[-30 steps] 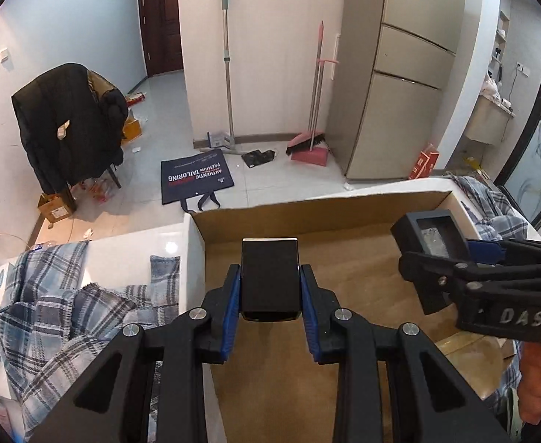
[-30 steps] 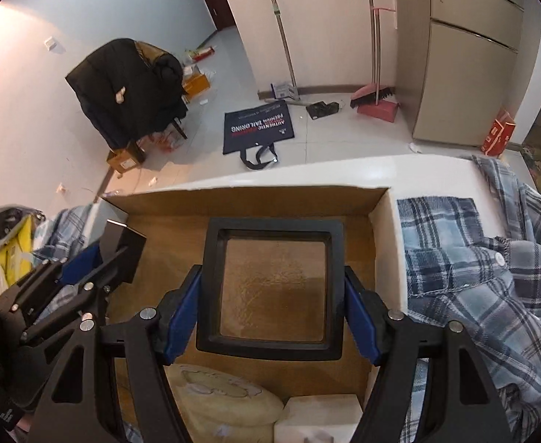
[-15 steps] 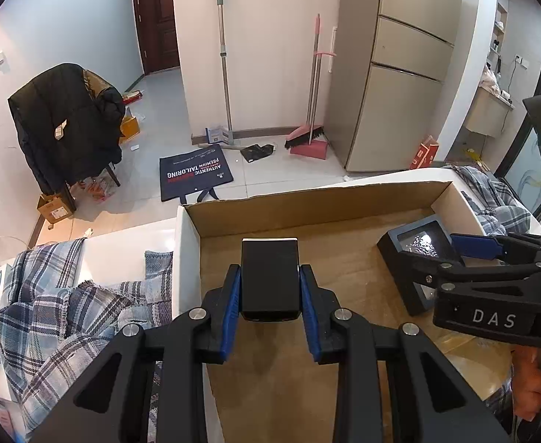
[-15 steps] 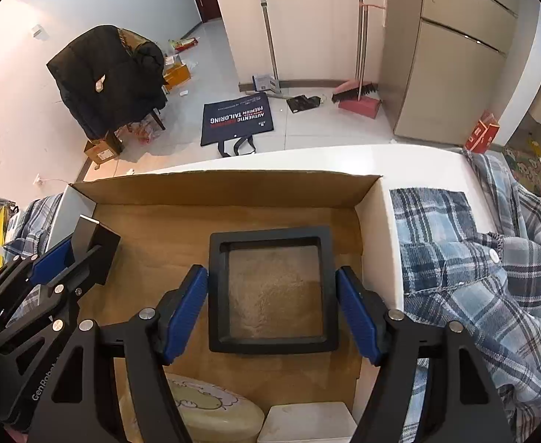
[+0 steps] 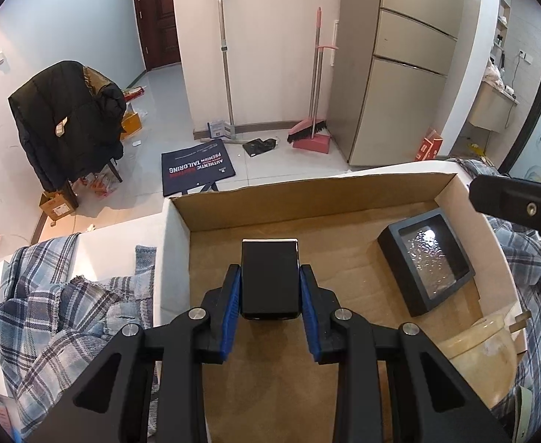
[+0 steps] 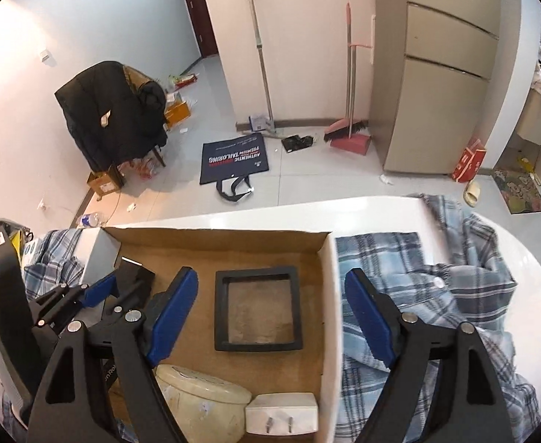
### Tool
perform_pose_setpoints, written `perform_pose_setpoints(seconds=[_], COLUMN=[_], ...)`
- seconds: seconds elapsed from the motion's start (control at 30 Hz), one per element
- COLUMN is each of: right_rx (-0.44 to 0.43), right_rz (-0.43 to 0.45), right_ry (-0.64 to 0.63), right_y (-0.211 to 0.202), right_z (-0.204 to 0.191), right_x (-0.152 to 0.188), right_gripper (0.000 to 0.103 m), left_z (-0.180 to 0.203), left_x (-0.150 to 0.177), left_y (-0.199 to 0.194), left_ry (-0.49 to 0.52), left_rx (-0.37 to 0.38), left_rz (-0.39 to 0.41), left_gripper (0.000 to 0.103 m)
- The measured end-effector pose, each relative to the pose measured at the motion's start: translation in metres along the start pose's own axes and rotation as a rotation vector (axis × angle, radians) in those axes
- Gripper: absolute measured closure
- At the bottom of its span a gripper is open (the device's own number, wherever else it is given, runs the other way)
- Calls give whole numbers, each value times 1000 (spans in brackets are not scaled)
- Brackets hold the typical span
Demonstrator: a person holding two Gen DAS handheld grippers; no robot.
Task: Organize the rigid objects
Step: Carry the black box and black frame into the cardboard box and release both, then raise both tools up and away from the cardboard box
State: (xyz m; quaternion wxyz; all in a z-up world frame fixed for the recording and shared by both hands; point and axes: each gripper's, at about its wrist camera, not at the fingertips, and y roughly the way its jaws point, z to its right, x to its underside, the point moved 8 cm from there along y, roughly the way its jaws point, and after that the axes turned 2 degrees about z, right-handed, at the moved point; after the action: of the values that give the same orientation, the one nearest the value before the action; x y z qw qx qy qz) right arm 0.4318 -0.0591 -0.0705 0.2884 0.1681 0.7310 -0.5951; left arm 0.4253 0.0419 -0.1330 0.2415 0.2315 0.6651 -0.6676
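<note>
An open cardboard carton point(image 5: 307, 192) stands on the white table. Inside it at the left, my left gripper point(image 5: 270, 269) has a small black box point(image 5: 269, 288) between its blue pads. The pads touch the box's sides while the jaws are opening. A black square display frame point(image 6: 258, 345) lies flat on the carton floor at the right, touched by nothing. My right gripper point(image 6: 272, 275) hovers above the frame with its jaws opening wide and nothing between the pads. One of its fingers point(image 5: 521, 206) shows in the left wrist view.
A cream round container point(image 6: 200, 402) and a white plug adapter point(image 6: 281, 417) sit at the carton's near end. Plaid cloth point(image 6: 418, 295) lies on the table on both sides of the carton. The table's edge drops to a tiled floor beyond.
My right gripper let go of the frame, spread wide and rose; the frame now lies on the carton floor. The left gripper stayed in place with the black box.
</note>
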Motion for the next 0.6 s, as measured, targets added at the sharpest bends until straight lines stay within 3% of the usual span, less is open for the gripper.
perform_pose_setpoints(seconds=[0.03,0.07,0.1,0.3,0.37,0.43,0.5,0.6], right_rx=[1,0,0,111,101,74,62,81], right_rz=[7,15,29,222,278,324,375,462], right_ry=[0,2,5,-46,-51,-45,-51,-80], right_y=[-3,-6,-11,-70,-91,-112,-133,-165], right_z=[-1,-1,-2,0,-5,-10,-14,-20], right_x=[-2,-4,-6,-25,-29,-32,-34,-36], right_gripper=[22,22,22,19,16,15,15,15], left_z=[0,0,1,-2,-6,-10,-11,-8], left_x=[-1,-3,-6,-34,-44,-54,-60,-65], left_y=[-2,-6,-12,-76,-102,-136,-168,-204], left_ry=[1,0,-2,-35,-58,-80,-92,-84], left_rx=[-10,-22,-20,-25,-19,-17,-16,-24], left_rz=[3,15,43,228,296,388,473,532], left_gripper=[53,31,27,27,25,16,15,15])
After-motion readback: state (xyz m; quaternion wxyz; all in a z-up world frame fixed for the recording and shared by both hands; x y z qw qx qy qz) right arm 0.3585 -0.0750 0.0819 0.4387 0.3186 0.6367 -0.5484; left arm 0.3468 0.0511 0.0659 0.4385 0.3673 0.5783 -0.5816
